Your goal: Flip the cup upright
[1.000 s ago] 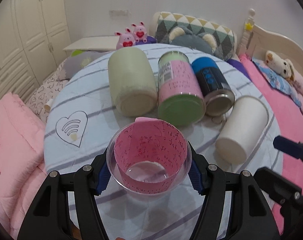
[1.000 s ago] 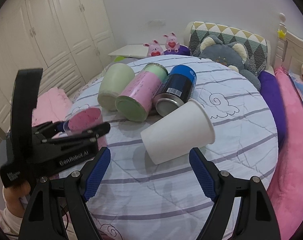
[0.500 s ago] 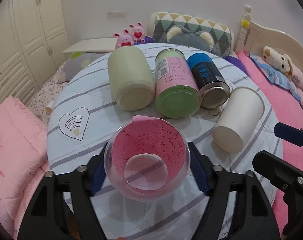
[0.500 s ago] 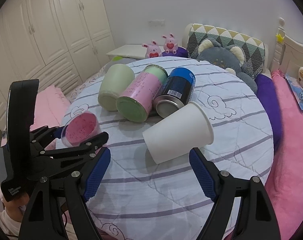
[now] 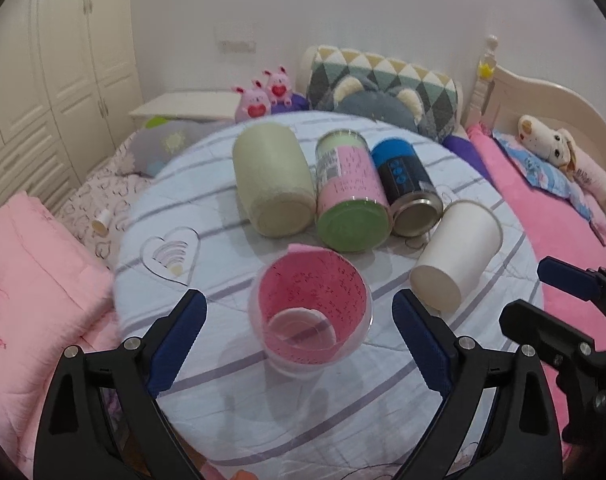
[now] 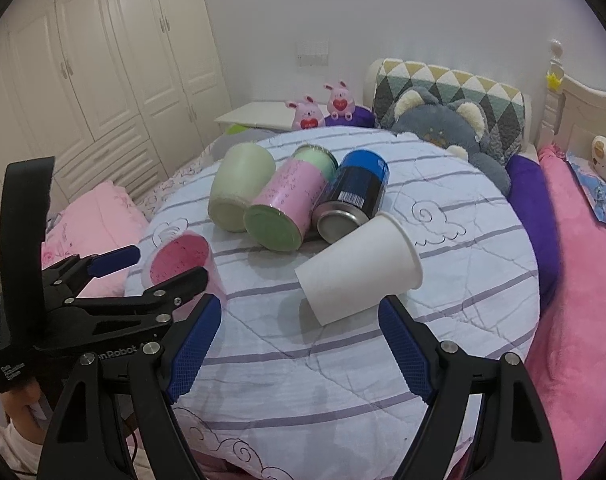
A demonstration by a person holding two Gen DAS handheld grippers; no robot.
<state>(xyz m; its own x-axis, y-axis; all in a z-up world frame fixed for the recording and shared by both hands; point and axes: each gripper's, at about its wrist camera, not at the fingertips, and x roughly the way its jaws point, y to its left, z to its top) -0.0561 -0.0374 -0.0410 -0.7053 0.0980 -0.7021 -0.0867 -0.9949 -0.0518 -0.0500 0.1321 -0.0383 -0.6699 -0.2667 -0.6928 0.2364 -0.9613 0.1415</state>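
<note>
A clear plastic cup with a pink paper liner (image 5: 310, 312) stands upright on the round quilted table (image 5: 231, 400), mouth up. My left gripper (image 5: 299, 332) is open, its blue pads either side of the cup and apart from it. The cup also shows in the right wrist view (image 6: 181, 264), behind the left gripper (image 6: 159, 272). A white paper cup (image 6: 359, 268) lies on its side in front of my right gripper (image 6: 301, 344), which is open and empty. The paper cup shows in the left wrist view too (image 5: 455, 256).
Three containers lie on their sides at the table's middle: a pale green cup (image 5: 273, 186), a pink-and-green can (image 5: 349, 196), a blue-and-black can (image 5: 407, 186). Pink bedding (image 5: 31, 292) lies left, a pink bed (image 6: 575, 264) right, cushions and plush toys (image 6: 443, 120) behind.
My left gripper has opened and let go of the pink-lined cup, which now stands on the table. The left gripper has drawn back a little. The right gripper has barely moved.
</note>
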